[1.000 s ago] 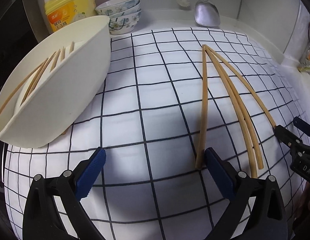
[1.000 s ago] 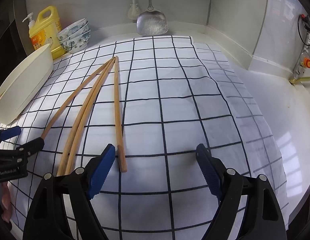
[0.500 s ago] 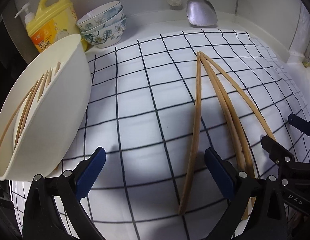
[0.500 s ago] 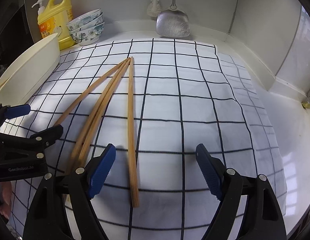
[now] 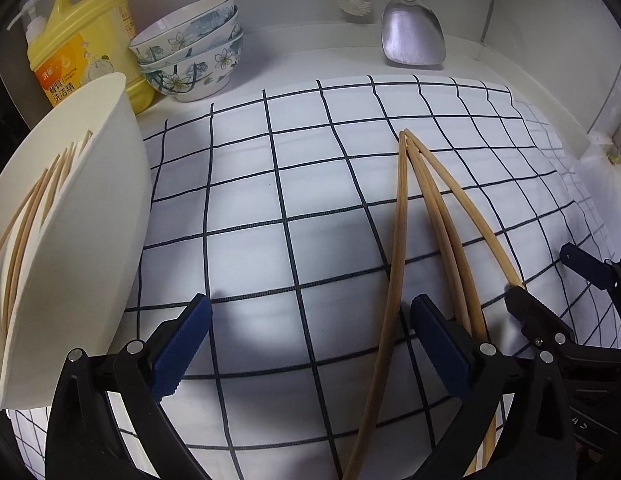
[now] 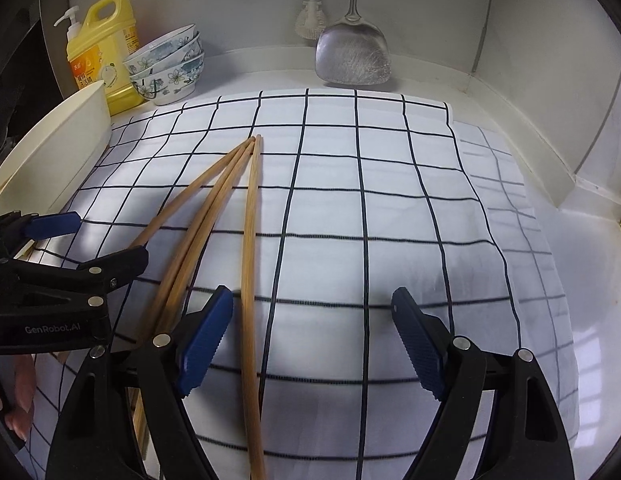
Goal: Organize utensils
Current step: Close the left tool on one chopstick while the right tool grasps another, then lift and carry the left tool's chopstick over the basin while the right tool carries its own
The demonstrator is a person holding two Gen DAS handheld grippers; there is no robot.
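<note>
Four chopsticks (image 6: 230, 216) lie fanned on the checked cloth (image 6: 390, 208), tips together, easy to gather. Both the left gripper (image 5: 306, 344) and the right gripper (image 6: 310, 332) hang spread and empty above them, one stick each between the jaws, the white tray (image 5: 90, 216) alongside for stowing.

I'm over a home kitchen counter (image 6: 550, 280), white and tucked into a corner. A yellow dish soap bottle (image 6: 102, 52) with a pump stands by stacked floral bowls (image 6: 170, 68); a steel spatula (image 6: 352, 54) and a dish brush (image 6: 310, 20) hang on the wall. Wooden chopsticks (image 6: 214, 208) lie on a checked cloth (image 6: 390, 208) beside a cream utensil holder (image 5: 70, 240).
</note>
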